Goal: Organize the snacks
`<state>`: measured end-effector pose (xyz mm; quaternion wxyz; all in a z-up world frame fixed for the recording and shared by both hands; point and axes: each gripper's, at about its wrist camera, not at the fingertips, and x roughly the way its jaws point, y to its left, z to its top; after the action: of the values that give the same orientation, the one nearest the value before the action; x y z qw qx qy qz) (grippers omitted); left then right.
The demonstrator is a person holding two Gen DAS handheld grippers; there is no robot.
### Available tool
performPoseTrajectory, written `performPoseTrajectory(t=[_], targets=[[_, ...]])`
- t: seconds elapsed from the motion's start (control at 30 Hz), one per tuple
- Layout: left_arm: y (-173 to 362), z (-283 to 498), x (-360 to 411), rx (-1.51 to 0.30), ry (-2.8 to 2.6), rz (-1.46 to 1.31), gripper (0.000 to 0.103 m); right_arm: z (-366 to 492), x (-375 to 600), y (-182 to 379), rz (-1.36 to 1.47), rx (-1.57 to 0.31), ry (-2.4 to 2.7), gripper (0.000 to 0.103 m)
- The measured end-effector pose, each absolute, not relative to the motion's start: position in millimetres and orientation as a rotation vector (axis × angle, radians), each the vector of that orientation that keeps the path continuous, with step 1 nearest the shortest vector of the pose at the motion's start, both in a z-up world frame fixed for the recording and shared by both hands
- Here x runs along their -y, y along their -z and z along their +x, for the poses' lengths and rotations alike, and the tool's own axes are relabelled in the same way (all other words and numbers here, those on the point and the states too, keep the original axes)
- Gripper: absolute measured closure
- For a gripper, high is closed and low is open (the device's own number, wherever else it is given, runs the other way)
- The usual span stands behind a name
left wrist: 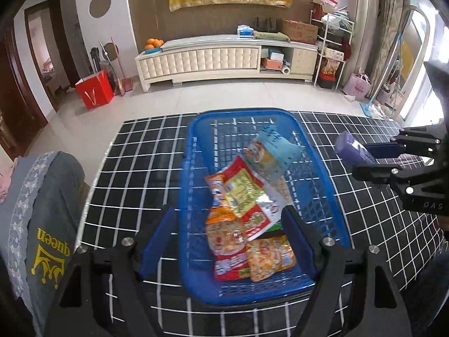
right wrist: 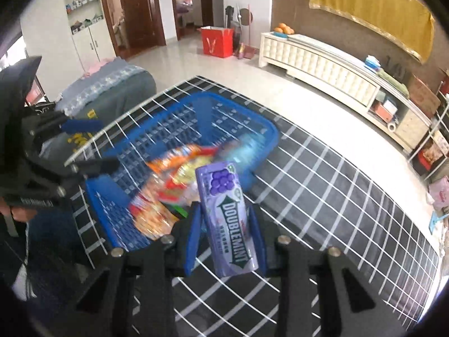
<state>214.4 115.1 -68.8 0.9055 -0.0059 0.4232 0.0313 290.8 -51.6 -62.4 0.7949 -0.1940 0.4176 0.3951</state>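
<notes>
A blue plastic basket (left wrist: pixel 322 174) stands on the black grid-patterned cloth and holds several snack packets (left wrist: pixel 241 196). It also shows in the right wrist view (right wrist: pixel 168 129). My left gripper (left wrist: pixel 228 219) is open and empty, its fingers either side of the basket's near end. My right gripper (right wrist: pixel 224 219) is shut on a purple Doublemint gum pack (right wrist: pixel 227 219) and holds it above the cloth just right of the basket. In the left wrist view the right gripper (left wrist: pixel 362 157) holds the gum pack (left wrist: pixel 352 148) beside the basket's right rim.
The black cloth with white grid lines (left wrist: pixel 134 174) covers the surface. A grey cushioned chair back (left wrist: pixel 42 205) stands at the left. A white TV cabinet (left wrist: pixel 224 56) and a red paper bag (left wrist: pixel 94 90) are across the floor.
</notes>
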Motion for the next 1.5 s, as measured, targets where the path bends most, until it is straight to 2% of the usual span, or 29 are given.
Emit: performPoseTrajectory(t=[0.37, 0.67, 0.9, 0.97, 1.03, 1.1, 1.37, 1.5], targets=[[86, 194, -164, -0.881, -0.092, -0.064, 0.027, 273, -28, 101, -0.524, -1.006, -0.894, 0.065], [99, 189, -176, -0.891, -0.071, -0.090, 0.027, 259, -42, 133, -0.610, -1.088, -0.881, 0.065], [105, 191, -172, -0.899, -0.062, -0.108, 0.027, 263, -40, 136, -0.585, -1.106, -0.868, 0.064], [104, 190, -169, -0.895, -0.062, -0.098, 0.027, 263, -39, 135, -0.580, -1.111, -0.857, 0.062], [102, 187, -167, -0.883, -0.054, -0.102, 0.027, 262, -36, 133, -0.566, -1.110, -0.848, 0.047], [98, 183, -166, -0.869, -0.061, -0.117, 0.027, 257, -29, 127, -0.545, -1.072, -0.847, 0.039], [76, 160, -135, -0.786, -0.043, -0.086, 0.027, 236, 35, 79, -0.312, -0.967, -0.741, 0.037], [53, 135, -110, -0.687, -0.025, -0.077, 0.027, 213, 74, 50, -0.232, -0.877, -0.591, 0.032]])
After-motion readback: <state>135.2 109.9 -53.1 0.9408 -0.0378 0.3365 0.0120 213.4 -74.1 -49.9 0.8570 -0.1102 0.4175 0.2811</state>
